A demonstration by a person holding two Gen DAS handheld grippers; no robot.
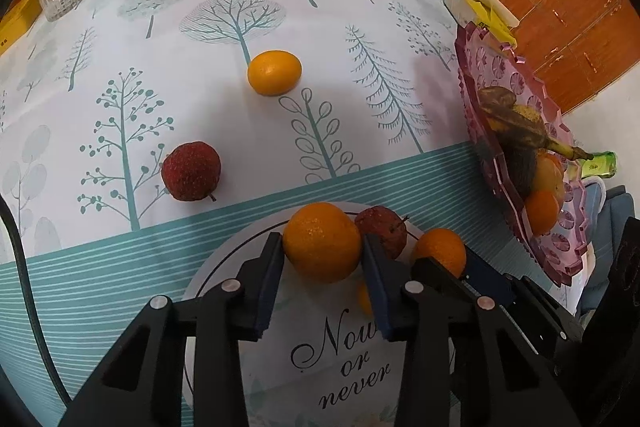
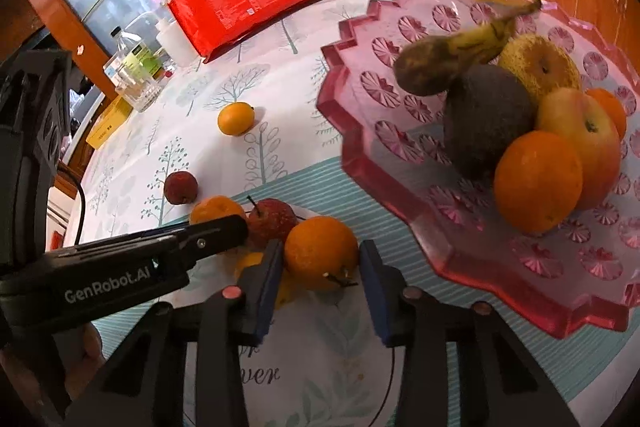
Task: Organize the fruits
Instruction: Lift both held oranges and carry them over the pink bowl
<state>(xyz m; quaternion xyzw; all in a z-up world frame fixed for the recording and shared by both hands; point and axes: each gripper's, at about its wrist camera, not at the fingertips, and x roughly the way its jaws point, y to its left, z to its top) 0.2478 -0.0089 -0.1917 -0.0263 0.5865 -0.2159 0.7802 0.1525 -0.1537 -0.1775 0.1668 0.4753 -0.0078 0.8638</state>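
Mandarins sit clamped in both claws: my left gripper [image 1: 322, 255] pinches one mandarin [image 1: 322, 243], my right gripper [image 2: 320, 259] another mandarin [image 2: 321, 251], probably bound for the pink tray [image 2: 400, 187].

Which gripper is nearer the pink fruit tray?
Right. The right gripper, pads around an orange, sits just beside the pink tray; the left gripper, gripping another orange, is farther over.

Right claw [image 2: 322, 263] closes around an orange [image 2: 321, 251] on the white plate [image 2: 320, 347], left claw [image 2: 224, 231] on another just left, pink tray [image 2: 400, 187] of fruit off to the right.
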